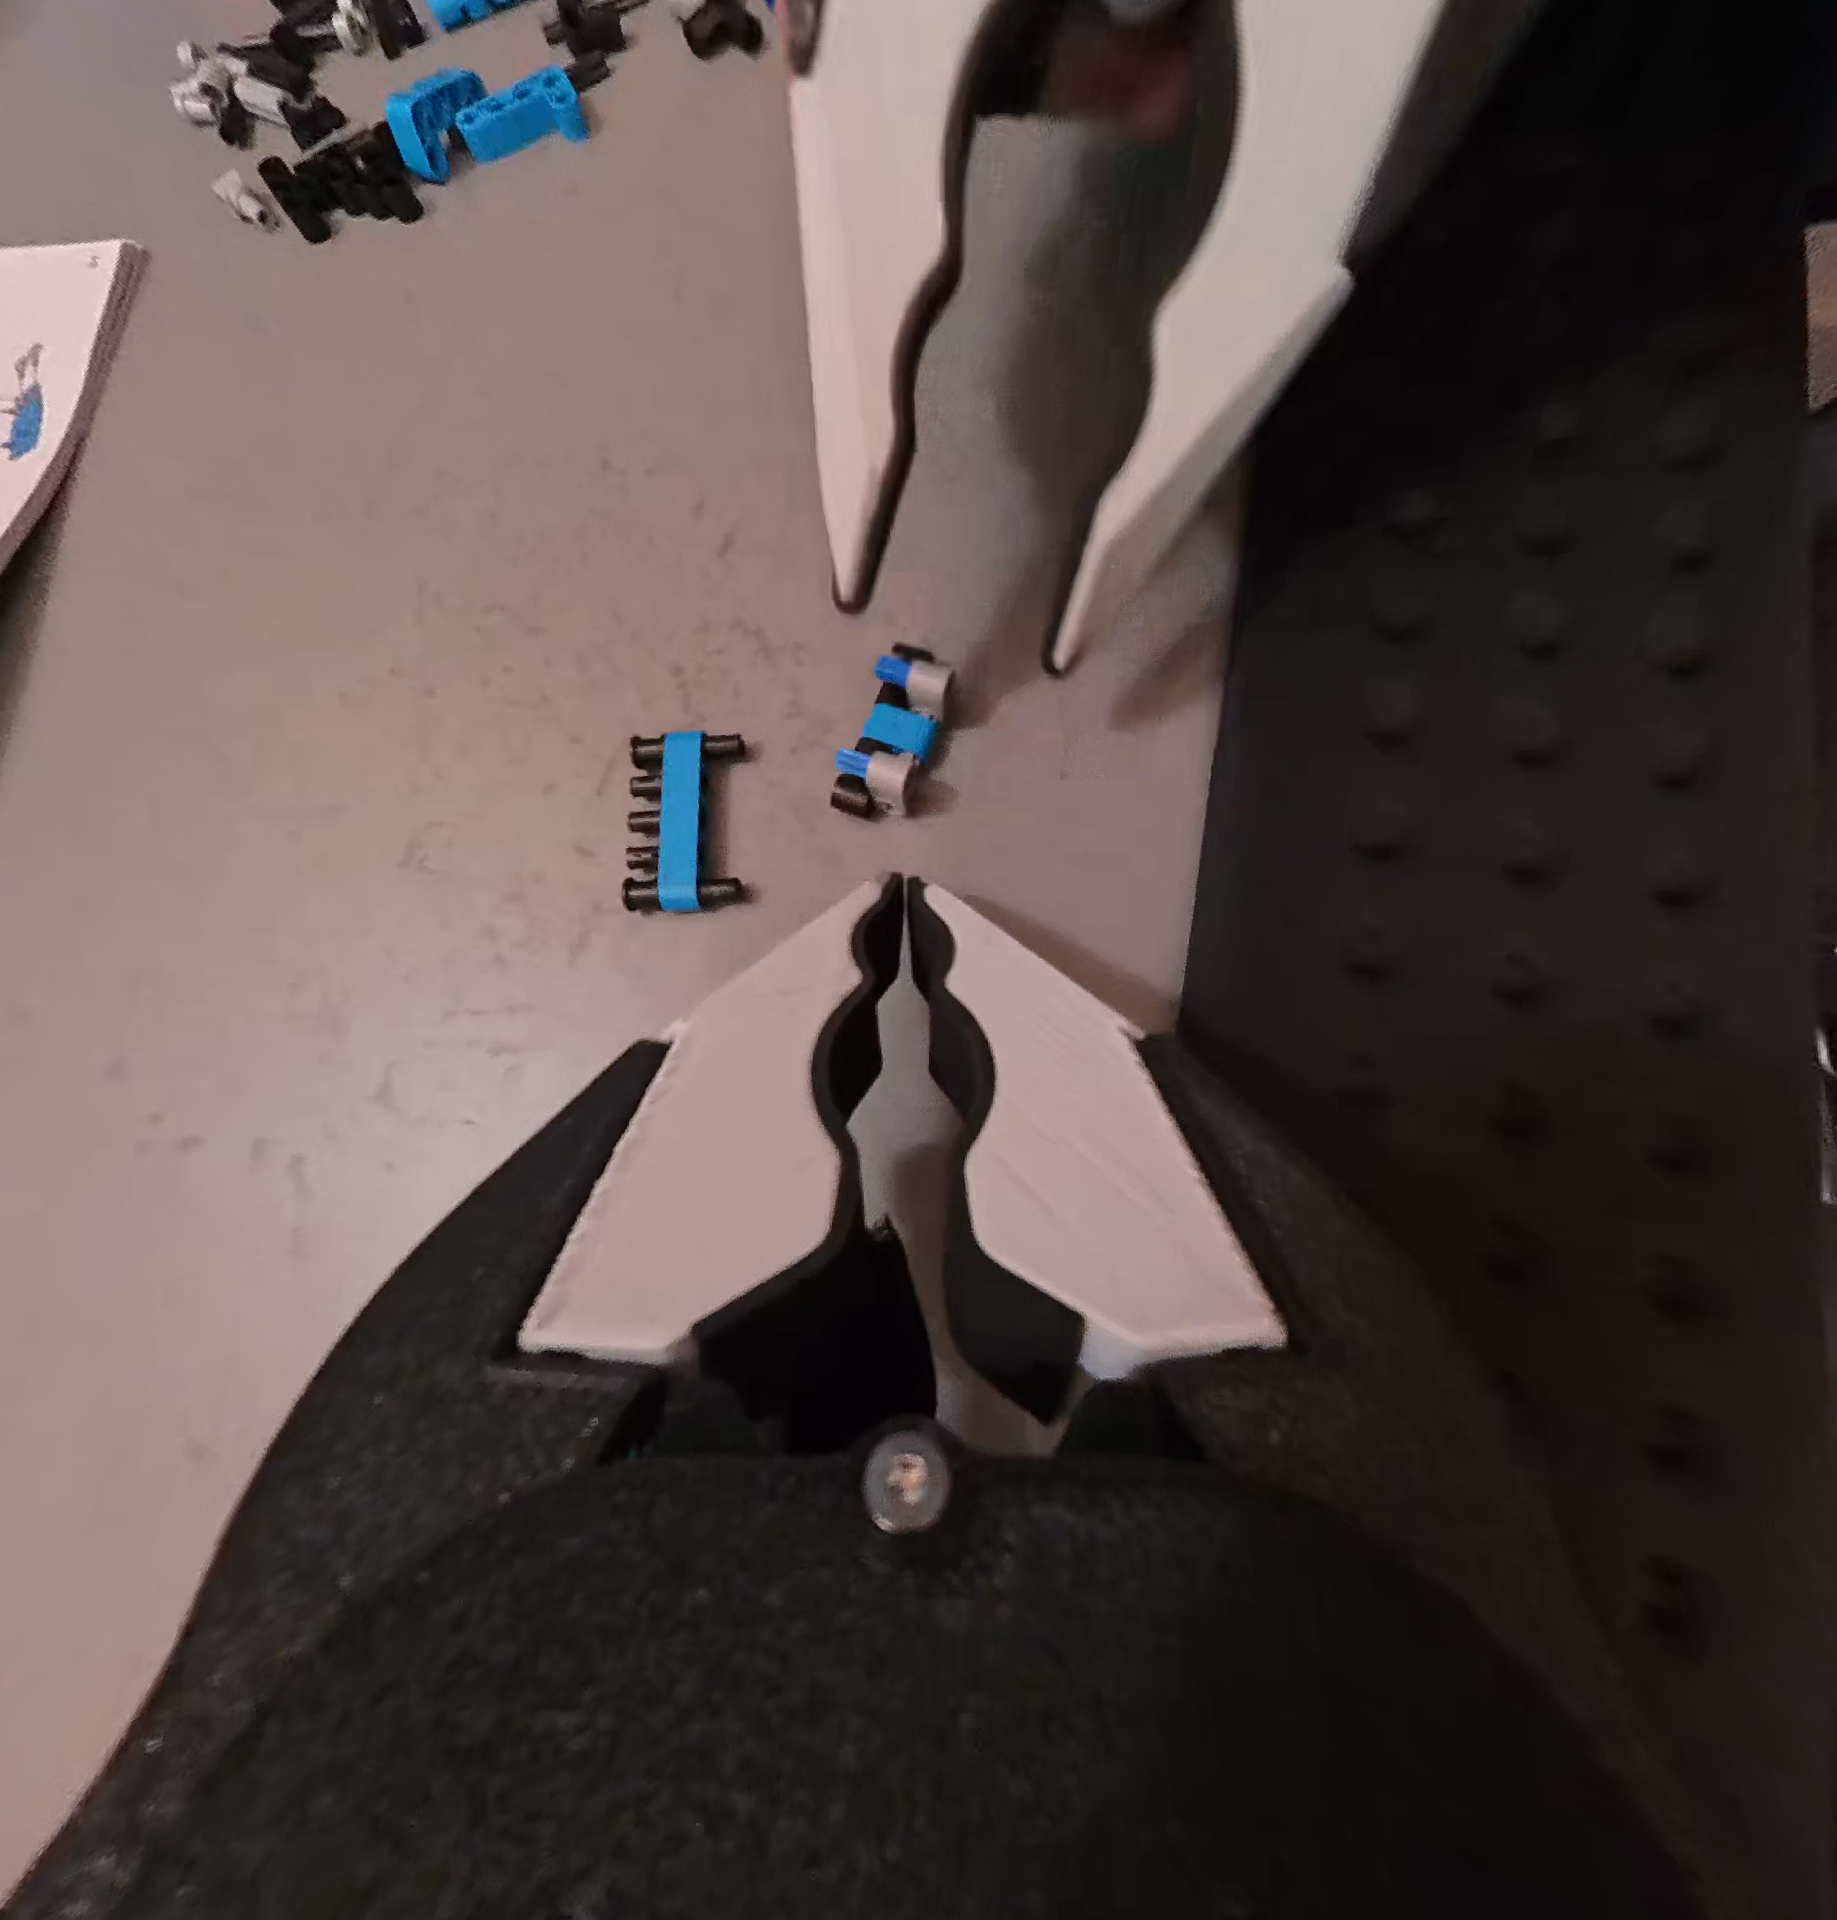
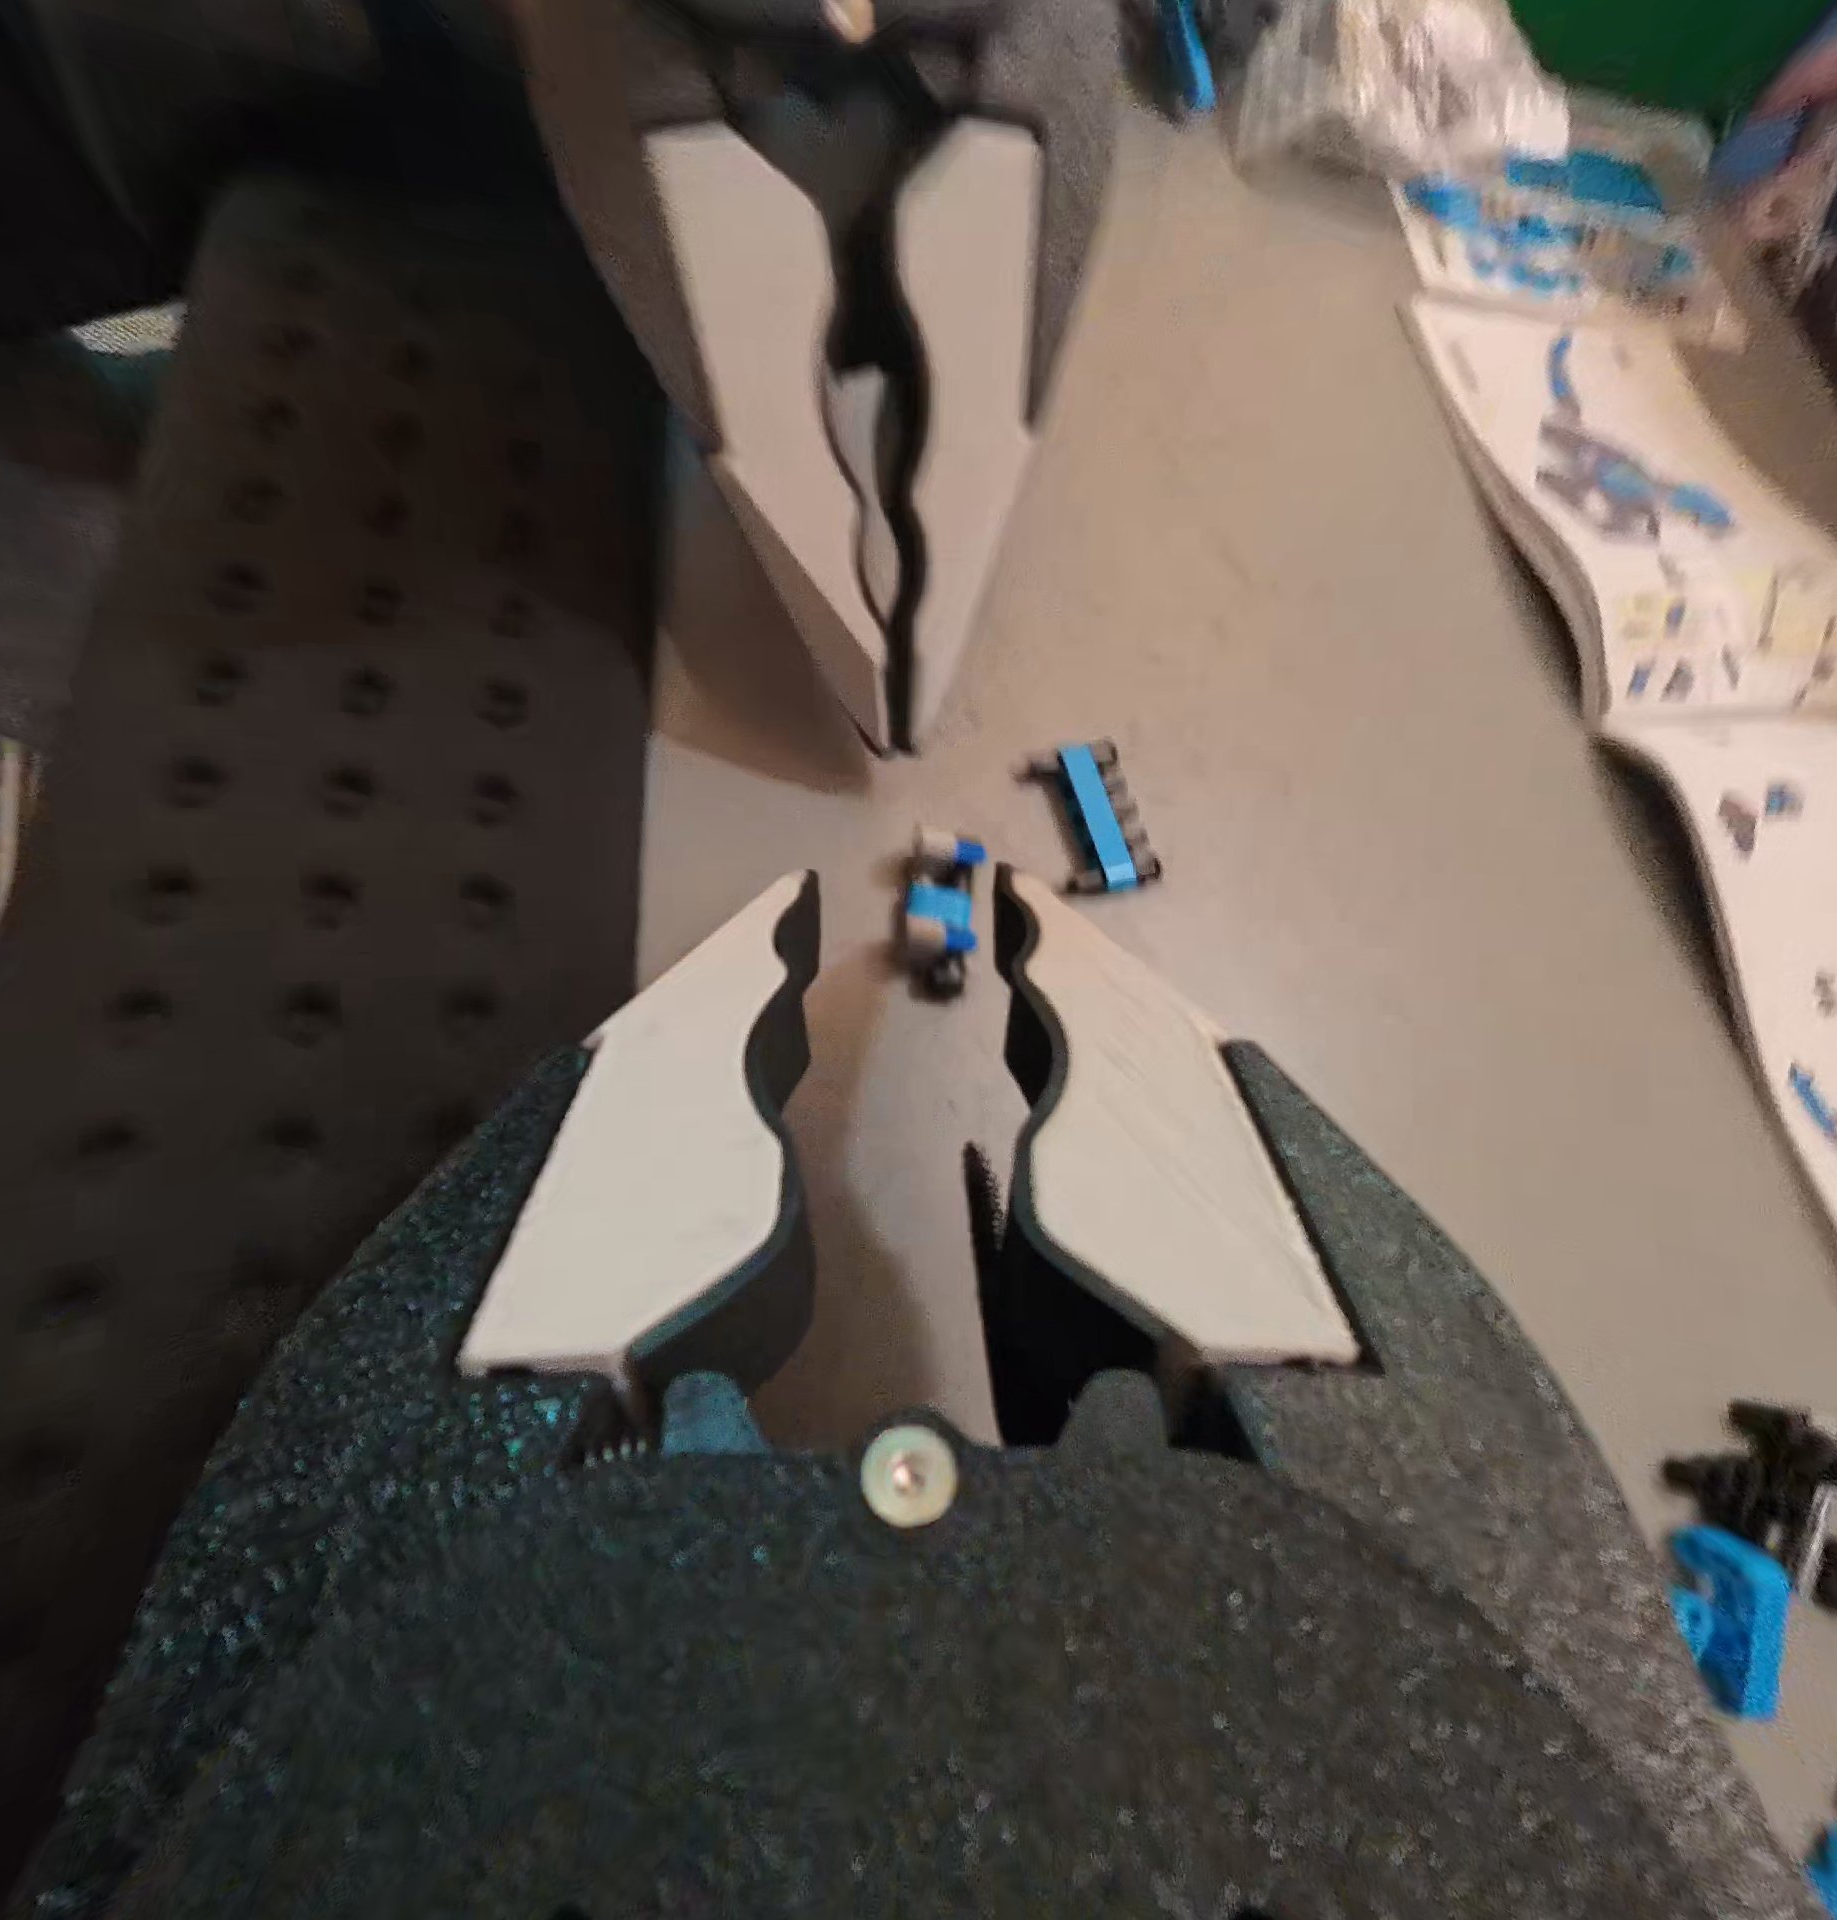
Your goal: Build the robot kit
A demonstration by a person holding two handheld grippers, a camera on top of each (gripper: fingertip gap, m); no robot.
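A small blue, grey and black brick assembly (image 1: 893, 732) lies on the grey table. It also shows in the right wrist view (image 2: 943, 912). A blue beam with black pins (image 1: 683, 823) lies to its left, and shows in the right wrist view (image 2: 1099, 831). My left gripper (image 1: 898, 883) is shut and empty, tips just short of the small assembly. My right gripper (image 2: 906, 896) is open, its fingers on either side of the small assembly, not closed on it. It shows from the far side in the left wrist view (image 1: 950, 634).
A dark studded baseplate (image 1: 1516, 831) stands along the side and shows in the right wrist view (image 2: 301, 831). Loose blue and black parts (image 1: 405, 135) lie at the back. An open instruction booklet (image 2: 1672, 582) lies to the right; its corner (image 1: 31, 405) shows at left. More parts (image 2: 1745, 1558) lie nearby. There is about 4 centimeters between the tips of the two grippers.
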